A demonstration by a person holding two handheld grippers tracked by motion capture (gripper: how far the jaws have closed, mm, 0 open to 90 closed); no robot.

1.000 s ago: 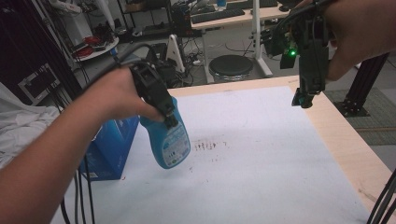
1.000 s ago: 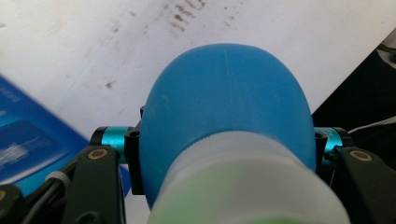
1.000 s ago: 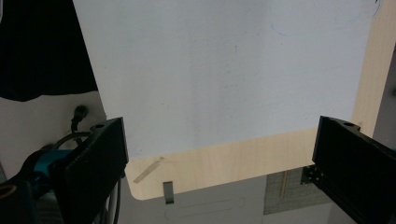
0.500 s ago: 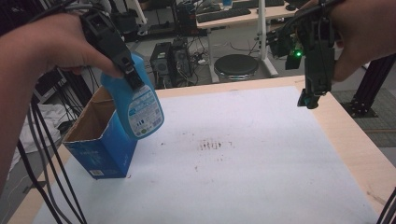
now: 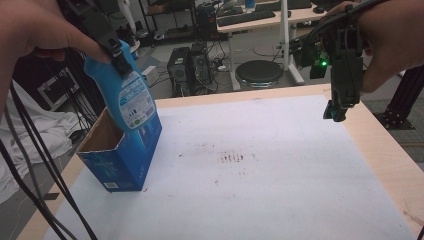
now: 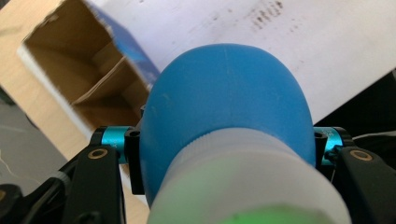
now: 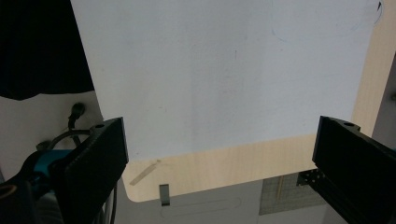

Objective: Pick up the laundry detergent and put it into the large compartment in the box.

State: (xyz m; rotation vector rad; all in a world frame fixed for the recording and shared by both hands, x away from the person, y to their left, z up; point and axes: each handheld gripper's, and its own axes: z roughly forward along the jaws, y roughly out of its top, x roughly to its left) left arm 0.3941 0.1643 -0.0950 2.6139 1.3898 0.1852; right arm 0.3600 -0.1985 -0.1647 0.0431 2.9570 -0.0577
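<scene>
A white sheet (image 5: 280,165) covers most of the wooden desk (image 5: 385,160), with dark smudges (image 5: 232,157) near its middle. Beyond the far edge stand a round black stool (image 5: 259,72), a computer tower (image 5: 192,65) amid cables on the floor, and a second desk carrying a keyboard (image 5: 245,16). White cloth (image 5: 30,135) lies heaped at the left, beside black cables (image 5: 35,170) hanging down

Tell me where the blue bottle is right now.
In the high view the blue bottle is at the left, held tilted in the left gripper, its lower end over the open top of the blue cardboard box near the table's left edge.
</scene>
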